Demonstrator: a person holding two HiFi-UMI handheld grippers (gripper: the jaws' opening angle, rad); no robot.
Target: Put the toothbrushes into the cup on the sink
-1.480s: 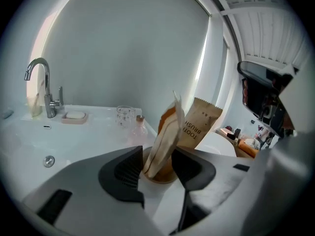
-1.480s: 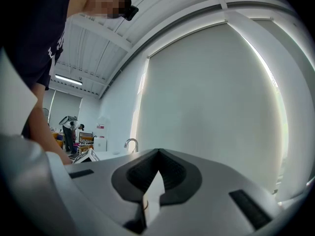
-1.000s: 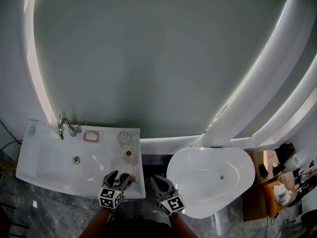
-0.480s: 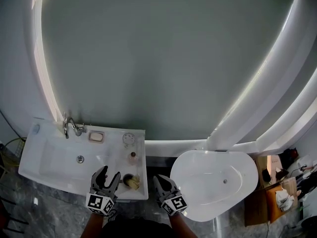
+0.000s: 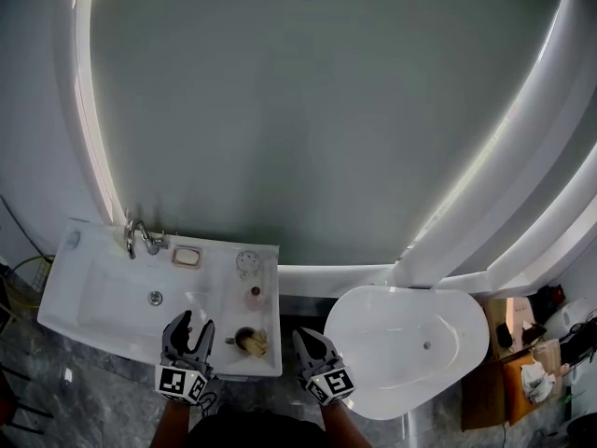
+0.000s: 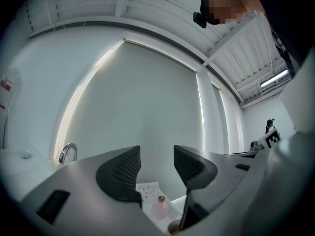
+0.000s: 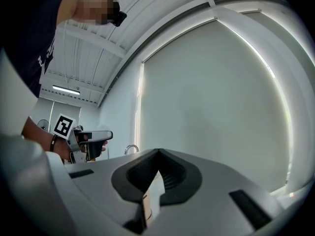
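In the head view a small brown cup [image 5: 242, 339] stands at the near right corner of the white sink counter [image 5: 219, 283]. Something pale yellow [image 5: 258, 344] sticks out at the cup's right side, too small to tell what it is. My left gripper [image 5: 192, 322] is just left of the cup, apart from it, open and empty. In the left gripper view the left gripper [image 6: 156, 154] points level over the counter, the cup's rim [image 6: 173, 228] low between the jaws. My right gripper [image 5: 306, 337] is off the counter's right edge, shut, with nothing seen in it. In its own view the right gripper [image 7: 157, 156] shows its jaws closed.
On the counter stand a chrome faucet [image 5: 140, 239], a soap dish [image 5: 187, 257], a round white item [image 5: 247, 262] and a pink bottle [image 5: 254, 297]. The basin [image 5: 103, 306] lies left. A white tub [image 5: 410, 343] stands right, cardboard boxes [image 5: 522, 339] beyond it.
My left gripper has drawn back to the left from the cup and risen, staying open. The right gripper has kept still and shut.
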